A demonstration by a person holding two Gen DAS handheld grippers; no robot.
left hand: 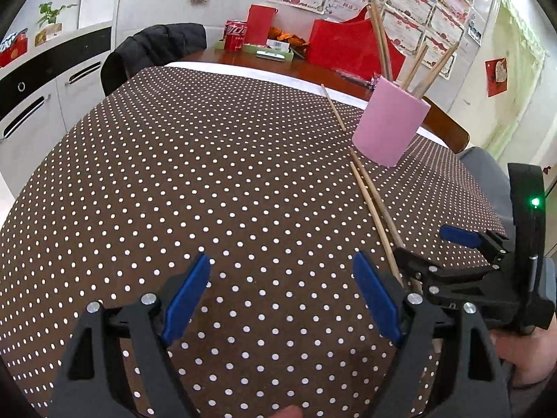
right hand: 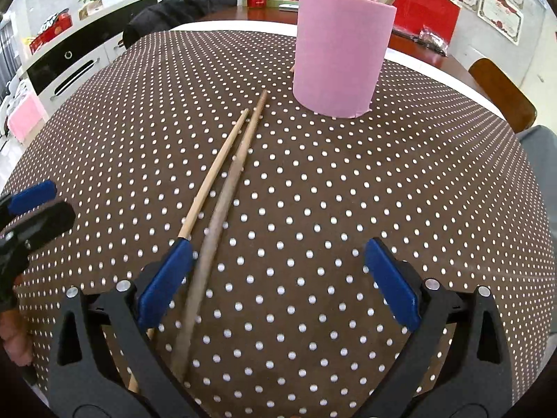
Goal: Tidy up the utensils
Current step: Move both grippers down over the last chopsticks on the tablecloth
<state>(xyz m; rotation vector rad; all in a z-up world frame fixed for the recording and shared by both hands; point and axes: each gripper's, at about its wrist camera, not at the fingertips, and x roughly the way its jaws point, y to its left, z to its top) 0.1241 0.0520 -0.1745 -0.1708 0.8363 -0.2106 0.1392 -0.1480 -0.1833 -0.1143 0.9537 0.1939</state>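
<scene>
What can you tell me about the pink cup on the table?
The pink cup is a plain, matte cylinder with no handle, standing upright on the brown polka-dot tablecloth. Several wooden chopsticks stick out of its open top, leaning different ways. Two more chopsticks lie on the cloth just in front of it, not clearly touching it. Neither gripper touches the cup.

The left black gripper with blue pads (left hand: 282, 299) and the matching right gripper (right hand: 278, 282) both tilt downward over the dotted brown tablecloth (left hand: 209, 174), jaws spread wide, gripping nothing.
</scene>
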